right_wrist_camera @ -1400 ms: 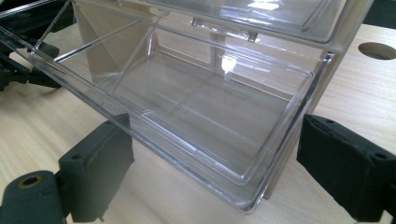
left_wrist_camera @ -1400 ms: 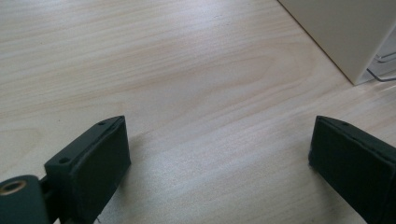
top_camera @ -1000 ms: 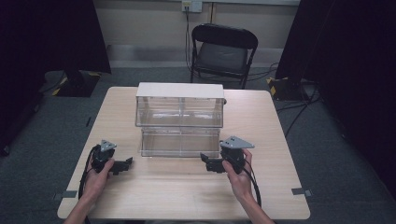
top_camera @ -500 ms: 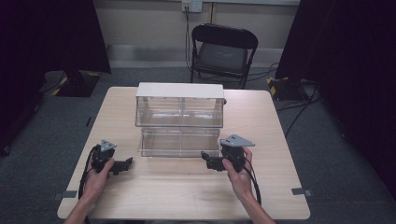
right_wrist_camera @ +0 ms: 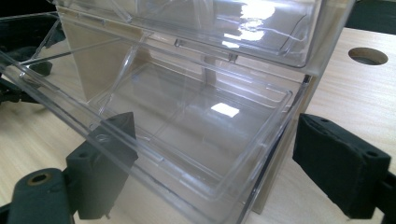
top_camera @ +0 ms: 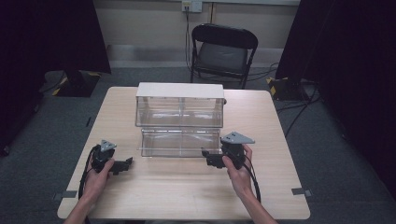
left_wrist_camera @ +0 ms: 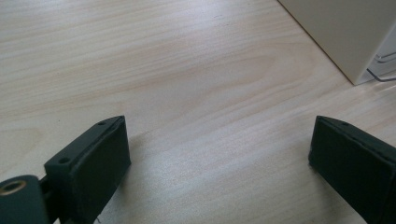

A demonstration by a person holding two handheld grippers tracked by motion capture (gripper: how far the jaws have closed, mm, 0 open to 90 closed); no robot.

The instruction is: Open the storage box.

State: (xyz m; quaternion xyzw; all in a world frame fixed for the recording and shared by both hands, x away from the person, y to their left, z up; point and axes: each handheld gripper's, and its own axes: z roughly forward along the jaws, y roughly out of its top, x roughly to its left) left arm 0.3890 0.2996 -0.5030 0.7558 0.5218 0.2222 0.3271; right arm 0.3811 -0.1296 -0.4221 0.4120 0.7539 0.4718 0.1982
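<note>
Right gripper view: right gripper [right_wrist_camera: 210, 163] spread wide around the clear drawer [right_wrist_camera: 187, 135], compartments bare. Left gripper [left_wrist_camera: 219, 158] spread over table [left_wrist_camera: 187, 70].

Left gripper view: cabinet [left_wrist_camera: 343, 32] cut off at top-right edge, one corner visible. Right gripper view: clear drawer [right_wrist_camera: 187, 121] overlaps one of the fingers [right_wrist_camera: 105, 172], blurring it. High view: forearms cropped at bottom edge.

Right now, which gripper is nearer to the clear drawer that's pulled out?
The right gripper: its open jaws sit at the clear drawer, at its right front corner. The left gripper rests apart, off the drawer's left end.
</note>
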